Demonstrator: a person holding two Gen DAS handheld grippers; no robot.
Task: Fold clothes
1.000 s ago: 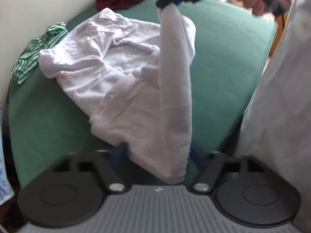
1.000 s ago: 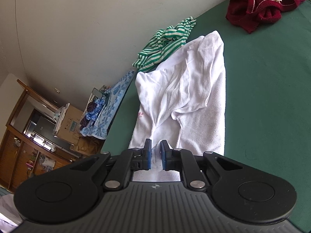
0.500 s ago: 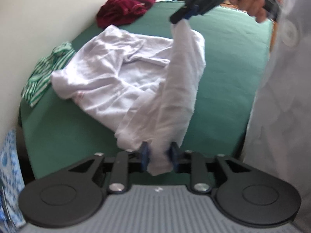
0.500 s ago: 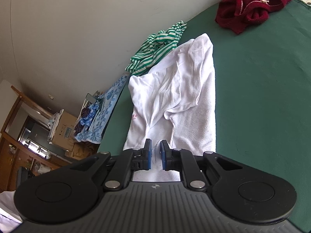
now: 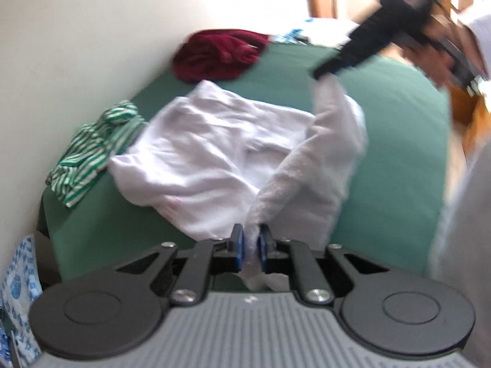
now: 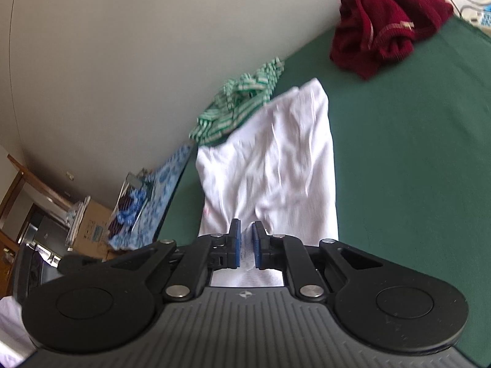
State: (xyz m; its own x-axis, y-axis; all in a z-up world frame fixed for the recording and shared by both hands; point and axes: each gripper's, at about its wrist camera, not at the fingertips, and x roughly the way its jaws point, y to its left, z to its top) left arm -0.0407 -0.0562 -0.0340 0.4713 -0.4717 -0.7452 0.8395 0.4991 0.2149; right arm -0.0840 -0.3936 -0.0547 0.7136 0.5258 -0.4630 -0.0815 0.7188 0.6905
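Note:
A white garment [image 5: 214,153] lies crumpled on the green bed cover [image 5: 399,122]. One edge is lifted into a taut strip between my two grippers. My left gripper [image 5: 250,236] has its jaws closing, and its blue pads pinch the near end of that strip. The right gripper [image 5: 325,72], blurred, grips the far end above the bed. In the right wrist view the right gripper [image 6: 245,233] is shut on a fold of the white garment [image 6: 276,168], which stretches away over the green cover [image 6: 414,153].
A dark red garment [image 5: 221,53] is heaped at the far end by the wall. A green striped garment [image 5: 92,150] lies at the left edge. Blue patterned cloth [image 5: 18,291] hangs beside the bed. The person's light-clothed body [image 5: 469,214] stands at the right.
My left gripper closed from wide open onto the hanging end of the white garment and rose, pulling the strip taut. The right gripper kept its hold and barely moved.

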